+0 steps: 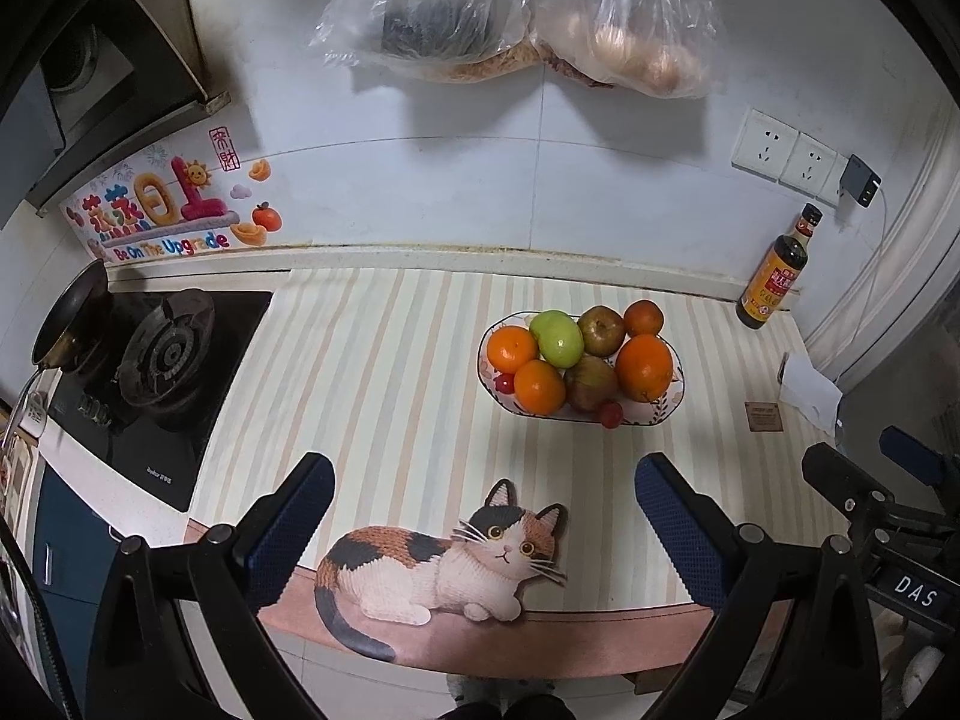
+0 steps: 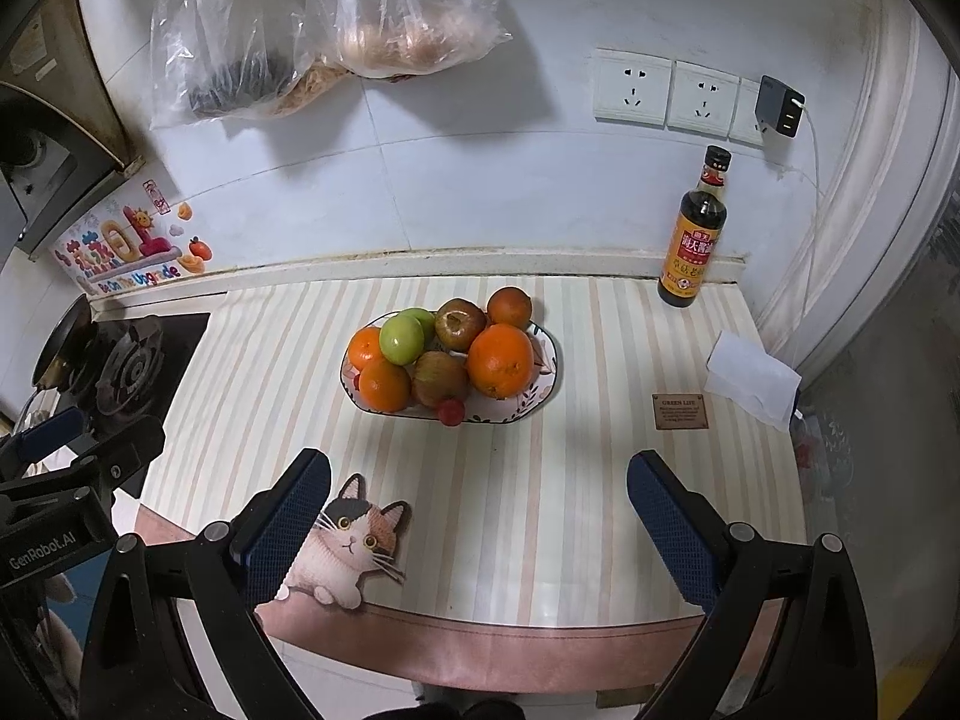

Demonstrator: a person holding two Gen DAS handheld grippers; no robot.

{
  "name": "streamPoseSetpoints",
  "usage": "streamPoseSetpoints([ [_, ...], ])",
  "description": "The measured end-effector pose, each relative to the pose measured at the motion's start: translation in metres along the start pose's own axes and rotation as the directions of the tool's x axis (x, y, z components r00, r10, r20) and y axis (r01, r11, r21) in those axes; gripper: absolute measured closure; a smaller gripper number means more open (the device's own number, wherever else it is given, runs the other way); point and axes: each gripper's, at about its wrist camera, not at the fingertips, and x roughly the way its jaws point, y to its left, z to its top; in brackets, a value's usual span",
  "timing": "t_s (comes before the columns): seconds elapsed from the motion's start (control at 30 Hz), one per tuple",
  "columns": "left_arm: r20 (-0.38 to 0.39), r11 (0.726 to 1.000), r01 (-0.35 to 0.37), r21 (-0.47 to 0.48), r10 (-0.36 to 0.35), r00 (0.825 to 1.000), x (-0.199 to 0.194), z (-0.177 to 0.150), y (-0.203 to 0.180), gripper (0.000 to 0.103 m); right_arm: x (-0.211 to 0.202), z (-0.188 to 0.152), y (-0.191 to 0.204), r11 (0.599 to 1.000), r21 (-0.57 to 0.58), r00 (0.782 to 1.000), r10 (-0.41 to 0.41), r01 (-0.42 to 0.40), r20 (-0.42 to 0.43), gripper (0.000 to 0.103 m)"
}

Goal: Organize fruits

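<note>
1. The left claw is wide apart and holds nothing. The right claw is the same.
2. The fruit sits heaped in the bowl near the back edge of the tabletop.
3. A small red fruit sits at the bowl's front rim. A bump could roll it off.
4. The oranges are round and smooth. A loose grip may drop one.

Open striped mat ahead of both wide-open grippers, clear up to the fruit plate.
Blocked behind by the wall; sauce bottle and white paper at right, stove burner at left, hanging bags overhead.
</note>
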Motion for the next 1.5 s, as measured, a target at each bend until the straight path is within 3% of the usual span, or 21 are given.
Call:
streamPoseSetpoints([
  [0.77, -0.013, 1.000, 0.004, 0.006, -0.004, 1.000, -0.004, -0.020, 0.001, 0.000, -0.007, -0.008, -0.001, 1.000, -0.011, 1.000, 0.000, 0.000, -0.005, 0.002],
  [1.5, -0.004, 1.000, 0.002, 0.009, -0.002, 1.000, -0.007, -0.021, 0.001, 0.000, -0.013, -0.015, 0.000, 1.000, -0.013, 1.000, 0.003, -0.003, -0.005, 0.002],
])
